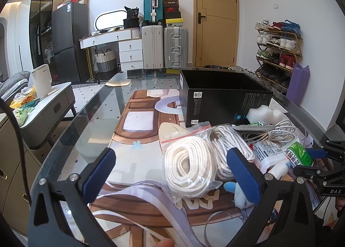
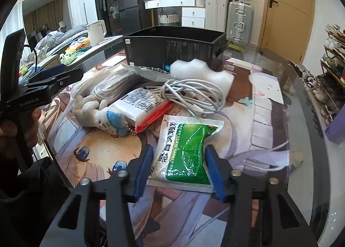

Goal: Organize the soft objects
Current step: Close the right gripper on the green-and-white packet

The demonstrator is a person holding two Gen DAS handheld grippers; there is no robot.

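My left gripper (image 1: 170, 171) hangs with its fingers spread wide above the glass tabletop (image 1: 90, 117), gripping nothing. Between them, in the left wrist view, lies a clear zip bag of coiled white rope (image 1: 189, 167). A second coil of rope (image 1: 228, 145) sits just behind it, partly covered by my right-hand finger pad (image 1: 243, 173). That same pad hides most of a small blue and white plush toy (image 1: 239, 193), so I cannot make out its shape there; in the right wrist view the plush toy (image 2: 101, 113) shows more fully, lying against a white packet with a red edge (image 2: 144, 109).

My right gripper (image 2: 177, 167) has its fingers partly spread on either side of a green sachet (image 2: 189, 150) that lies flat on the tabletop; I cannot tell whether the pads press on it. Its near edge is cut off behind the gripper body.

Beyond it lies a tangle of white cable (image 2: 194, 94), and behind that a lump of white foam (image 2: 200, 70) rests against an open black box (image 2: 172, 46). The box's inside is dark and I cannot see what it contains. A foil packet (image 2: 151, 72) leaning at the box is half buried.
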